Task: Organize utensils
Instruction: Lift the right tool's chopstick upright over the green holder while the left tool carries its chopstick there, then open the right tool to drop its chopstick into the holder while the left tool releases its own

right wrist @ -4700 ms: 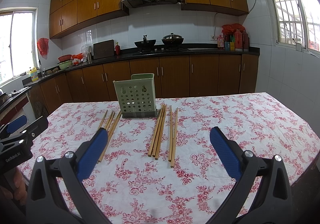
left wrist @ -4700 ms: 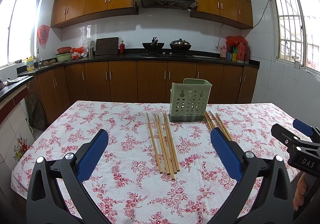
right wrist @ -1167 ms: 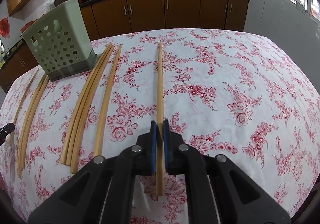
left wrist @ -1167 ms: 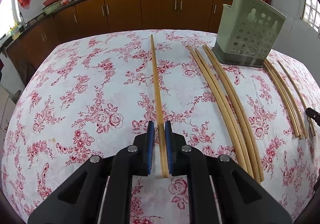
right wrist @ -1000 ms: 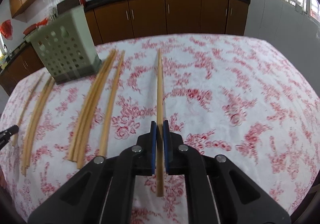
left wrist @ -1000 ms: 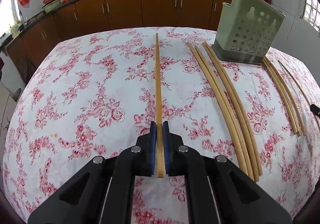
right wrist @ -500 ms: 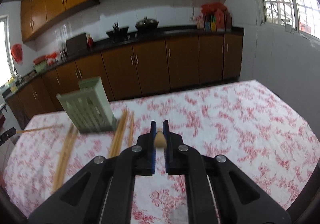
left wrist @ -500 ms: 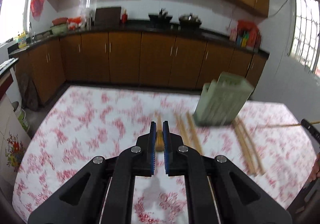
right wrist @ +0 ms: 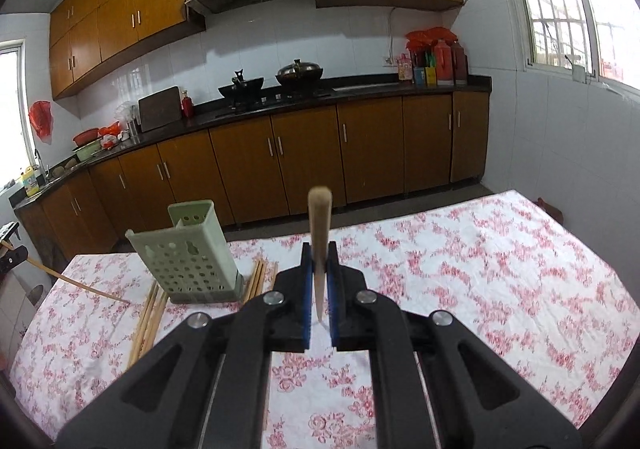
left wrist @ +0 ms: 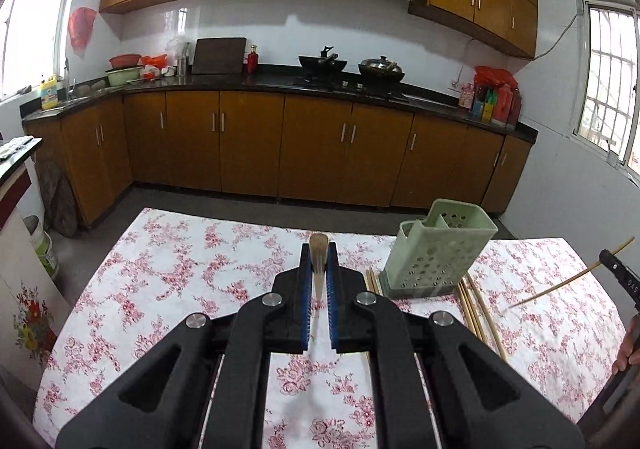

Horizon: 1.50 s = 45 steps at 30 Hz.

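My left gripper (left wrist: 319, 249) is shut on a wooden chopstick (left wrist: 319, 269), held up above the floral tablecloth and pointing away from me. My right gripper (right wrist: 319, 249) is shut on another chopstick (right wrist: 319, 233), also lifted off the table. Each held chopstick shows slanting in the other wrist view, the right one (left wrist: 568, 285) and the left one (right wrist: 76, 285). The green perforated utensil holder (left wrist: 436, 253) stands on the table right of my left gripper; in the right wrist view the holder (right wrist: 188, 257) is to the left. Loose chopsticks (left wrist: 478, 309) lie beside it.
The table (left wrist: 168, 269) wears a white cloth with red flowers. More chopsticks (right wrist: 150, 313) lie left of the holder and a few (right wrist: 258, 277) lie at its right. Kitchen cabinets and a counter with pans run along the far wall.
Both grippers, shut on one chopstick each, have lifted them off the table and tilted up; the view now looks across the kitchen instead of down at the cloth.
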### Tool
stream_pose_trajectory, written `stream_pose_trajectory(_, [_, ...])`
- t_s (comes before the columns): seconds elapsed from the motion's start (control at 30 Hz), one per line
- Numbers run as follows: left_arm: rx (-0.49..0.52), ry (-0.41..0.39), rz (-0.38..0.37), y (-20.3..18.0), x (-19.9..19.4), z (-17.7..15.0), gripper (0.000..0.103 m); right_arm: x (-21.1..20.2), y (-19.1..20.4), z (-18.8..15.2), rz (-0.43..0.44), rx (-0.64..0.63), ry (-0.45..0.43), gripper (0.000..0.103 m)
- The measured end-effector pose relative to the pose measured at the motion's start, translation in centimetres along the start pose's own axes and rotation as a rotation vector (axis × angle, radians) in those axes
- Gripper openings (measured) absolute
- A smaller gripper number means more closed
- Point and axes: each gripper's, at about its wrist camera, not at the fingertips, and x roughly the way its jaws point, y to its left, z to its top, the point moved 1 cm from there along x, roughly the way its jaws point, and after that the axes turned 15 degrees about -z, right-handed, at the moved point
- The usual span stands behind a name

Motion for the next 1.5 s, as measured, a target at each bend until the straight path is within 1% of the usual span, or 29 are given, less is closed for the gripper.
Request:
stream_pose_trajectory(0.07, [0.0, -0.015, -0.002, -0.2, -0.3, 1.2, 0.007, -0.5, 0.3, 1.5, 0.012, 0.002, -0.032, 0.007])
stream_pose_trajectory(0.13, [0.007, -0.042, -0.014, -0.5, -0.9, 2.7, 0.007, -1.5, 0.6, 4.0, 0.036, 0.009, -0.08, 0.007])
stream_pose_trajectory(0.3, [0.049, -0.145, -0.077, -3.0, -3.2, 8.4, 0.007, -3.9, 1.6, 9.6, 0.13, 0.063, -0.174, 0.007])
stream_pose_trajectory(0.43, [0.058, -0.212, -0.147, -5.3, -4.0, 11.7, 0.007, -4.5, 3.6, 12.2, 0.22, 0.082, -0.195, 0.007])
stream_pose_trajectory(0.53, [0.065, -0.236, -0.184, -6.8, -3.4, 12.9, 0.007, -3.9, 5.3, 12.7, 0.248, 0.059, -0.186, 0.007])
stream_pose_trajectory(0.63, [0.081, -0.221, -0.201, -8.1, -2.0, 12.9, 0.007, -2.9, 7.0, 12.3, 0.267, 0.034, -0.164, 0.007])
stream_pose_trajectory(0.87, [0.07, -0.112, -0.227, -8.8, 2.1, 10.6, 0.007, 0.8, 9.3, 10.1, 0.257, -0.019, -0.081, 0.007])
stream_pose_trajectory(1.07, [0.068, -0.038, -0.22, -8.7, 4.8, 8.5, 0.007, 3.2, 10.4, 8.3, 0.243, -0.039, -0.017, 0.008])
stream_pose_trajectory(1.2, [0.061, 0.001, -0.207, -8.1, 6.0, 7.6, 0.007, 3.8, 10.7, 7.4, 0.24, -0.041, 0.006, 0.01])
stream_pose_trajectory(1.23, [0.056, 0.005, -0.207, -8.0, 6.1, 7.5, 0.007, 3.7, 10.7, 7.3, 0.237, -0.04, 0.003, 0.01])
stream_pose_trajectory(1.3, [0.046, 0.004, -0.205, -7.7, 6.0, 7.4, 0.007, 3.4, 10.5, 7.4, 0.236, -0.036, -0.002, 0.015])
stream_pose_trajectory(1.5, [0.008, -0.032, -0.194, -6.7, 4.4, 8.0, 0.008, 1.2, 8.3, 7.8, 0.212, 0.003, -0.051, 0.024])
